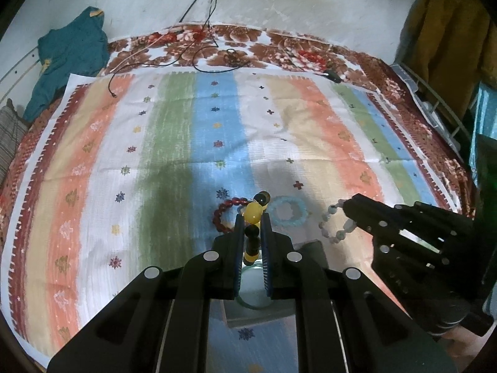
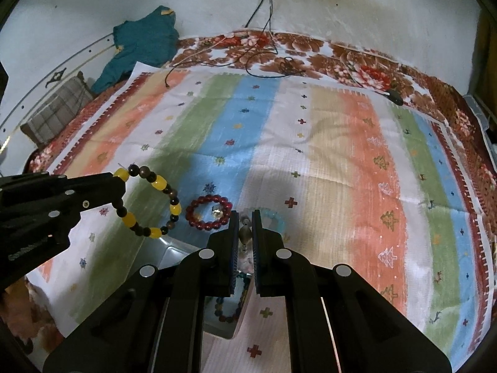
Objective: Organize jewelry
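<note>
My left gripper point(image 1: 252, 217) is shut on a yellow and dark bead bracelet point(image 1: 255, 212), held above the striped cloth; the bracelet hangs as a ring in the right wrist view point(image 2: 149, 200). My right gripper point(image 2: 245, 216) is shut on a pale grey bead bracelet point(image 2: 244, 233), which dangles from it in the left wrist view point(image 1: 337, 222). A dark red bead bracelet point(image 2: 208, 211) and a light blue bracelet point(image 1: 289, 214) lie on the cloth just ahead. A grey box point(image 2: 174, 248) below the grippers holds a dark multicoloured bracelet point(image 2: 228, 307).
The striped cloth point(image 2: 310, 155) covers a floral bedspread point(image 2: 341, 59). Black cables point(image 2: 264, 46) lie at the far edge by the wall. A teal garment point(image 2: 139, 43) and a checked cushion point(image 2: 59, 108) sit at the far left.
</note>
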`<state>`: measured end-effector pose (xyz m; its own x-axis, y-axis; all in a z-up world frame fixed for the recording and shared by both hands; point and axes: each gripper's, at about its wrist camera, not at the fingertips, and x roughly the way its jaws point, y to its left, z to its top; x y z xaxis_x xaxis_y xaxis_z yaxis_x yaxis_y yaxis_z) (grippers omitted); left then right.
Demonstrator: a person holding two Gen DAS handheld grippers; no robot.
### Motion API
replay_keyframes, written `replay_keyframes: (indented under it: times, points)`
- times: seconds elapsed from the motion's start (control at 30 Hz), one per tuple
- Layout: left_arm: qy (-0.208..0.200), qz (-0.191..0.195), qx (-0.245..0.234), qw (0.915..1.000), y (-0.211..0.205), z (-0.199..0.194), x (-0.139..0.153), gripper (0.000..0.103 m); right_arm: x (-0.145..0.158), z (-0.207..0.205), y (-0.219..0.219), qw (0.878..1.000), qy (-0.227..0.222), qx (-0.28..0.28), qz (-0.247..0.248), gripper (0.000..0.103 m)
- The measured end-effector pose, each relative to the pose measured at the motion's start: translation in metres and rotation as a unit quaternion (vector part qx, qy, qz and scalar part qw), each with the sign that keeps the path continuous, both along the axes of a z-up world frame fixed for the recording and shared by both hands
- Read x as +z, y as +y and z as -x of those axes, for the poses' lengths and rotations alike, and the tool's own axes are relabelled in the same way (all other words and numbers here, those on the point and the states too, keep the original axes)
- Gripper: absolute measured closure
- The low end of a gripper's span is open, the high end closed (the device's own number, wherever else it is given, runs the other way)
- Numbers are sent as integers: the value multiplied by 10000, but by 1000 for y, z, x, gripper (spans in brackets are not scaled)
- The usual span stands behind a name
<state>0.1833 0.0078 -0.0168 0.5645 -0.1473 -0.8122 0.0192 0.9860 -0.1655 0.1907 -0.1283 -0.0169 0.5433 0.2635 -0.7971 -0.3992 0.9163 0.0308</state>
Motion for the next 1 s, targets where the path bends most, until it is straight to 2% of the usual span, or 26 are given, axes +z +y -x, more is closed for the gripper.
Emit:
replay_keyframes:
  times: [0.37,0.87,1.0]
  points:
    - [-104,62,-91,9999,-8,26,7,93,9,27,-2,9998,-52,132,-122,94]
    - [-82,53,-126,9999,-12,50,4,93,5,47,-1,9996,65,255,-131,94]
    - [15,94,-37,9999,-9,48,0,92,3,48,1,9997,38,247,36,93]
